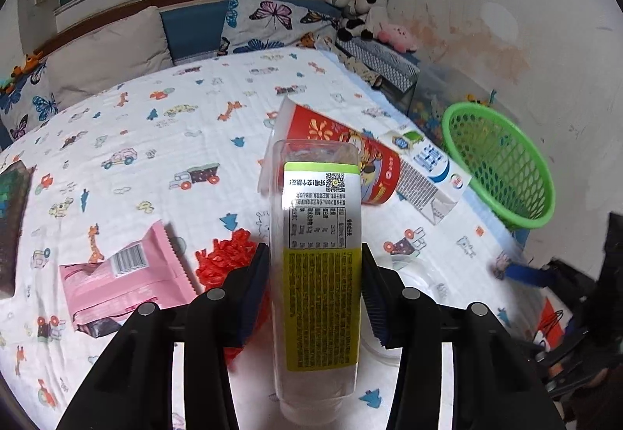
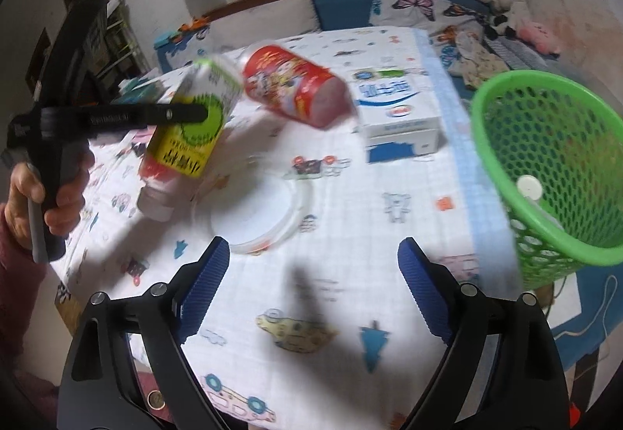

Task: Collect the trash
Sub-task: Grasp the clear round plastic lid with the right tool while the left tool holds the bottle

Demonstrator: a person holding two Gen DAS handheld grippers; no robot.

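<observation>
My left gripper (image 1: pixel 314 255) is shut on a clear plastic bottle (image 1: pixel 320 196) with a yellow-green label. It holds the bottle above the bed, cap end toward the camera. In the right wrist view the same bottle (image 2: pixel 187 134) hangs tilted in that gripper, which a hand (image 2: pixel 58 196) holds. A red paper cup (image 1: pixel 350 153) lies on its side beside a white and blue carton (image 1: pixel 428 173). The green mesh basket (image 2: pixel 553 165) stands at the bed's right edge with a white cap (image 2: pixel 529 186) inside. My right gripper (image 2: pixel 313 251) is open over the sheet, nothing between its fingers.
A clear round lid (image 2: pixel 261 216) lies on the cartoon-print sheet (image 2: pixel 350 196) ahead of the right gripper. A pink wrapper (image 1: pixel 124 278) and a crumpled red piece (image 1: pixel 222 258) lie at the left. Pillows (image 1: pixel 268 21) and plush toys (image 1: pixel 362 13) line the far side.
</observation>
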